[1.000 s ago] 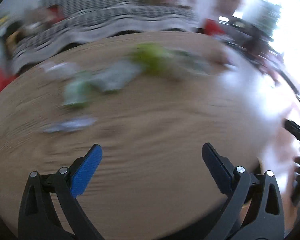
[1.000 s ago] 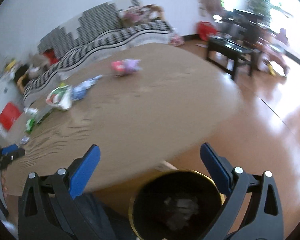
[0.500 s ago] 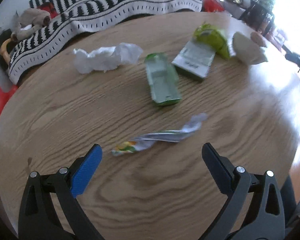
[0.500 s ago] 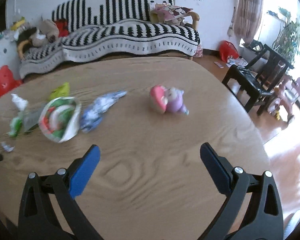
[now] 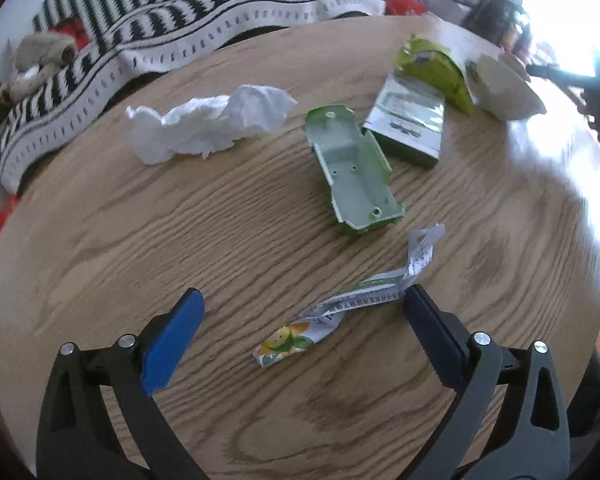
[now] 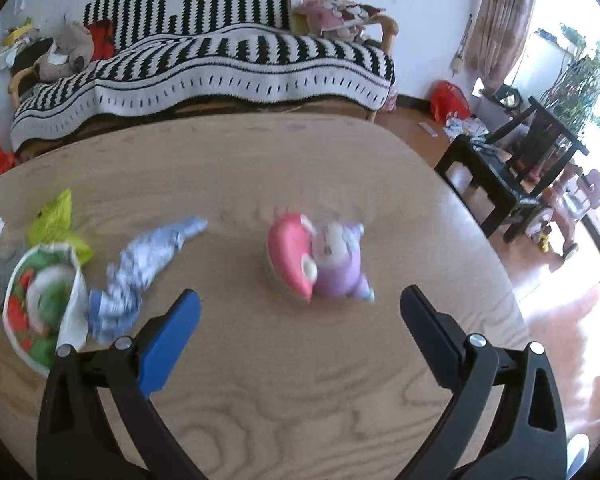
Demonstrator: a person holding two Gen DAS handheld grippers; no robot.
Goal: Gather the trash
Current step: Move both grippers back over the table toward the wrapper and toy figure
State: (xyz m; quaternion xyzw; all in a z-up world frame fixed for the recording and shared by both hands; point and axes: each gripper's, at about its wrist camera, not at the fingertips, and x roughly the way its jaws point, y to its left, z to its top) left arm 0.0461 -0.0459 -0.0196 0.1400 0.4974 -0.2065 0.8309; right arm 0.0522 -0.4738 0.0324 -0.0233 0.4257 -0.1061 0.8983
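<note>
In the left wrist view my left gripper (image 5: 302,300) is open over the wooden table (image 5: 120,240), its fingers on either side of a twisted sachet wrapper (image 5: 340,308). Beyond lie a green plastic tray (image 5: 352,168), a crumpled white tissue (image 5: 208,122), a silver-green pouch (image 5: 410,118), a lime bag (image 5: 436,68) and a white bowl-like wrapper (image 5: 500,88). In the right wrist view my right gripper (image 6: 300,304) is open and empty, just in front of a pink and purple plush toy (image 6: 316,262). A blue-white wrapper (image 6: 140,268) and a printed paper bowl (image 6: 40,304) lie to its left.
A sofa with a striped black-and-white blanket (image 6: 220,68) stands behind the table. A black side table and chair (image 6: 512,160) stand on the floor at the right. A lime bag (image 6: 56,216) lies at the table's left. The table edge (image 6: 508,280) is close on the right.
Both grippers have swung from the bin side back over the table and come lower and closer: the left to the sachet wrapper, the right to the plush toy. The black bin has left the view.
</note>
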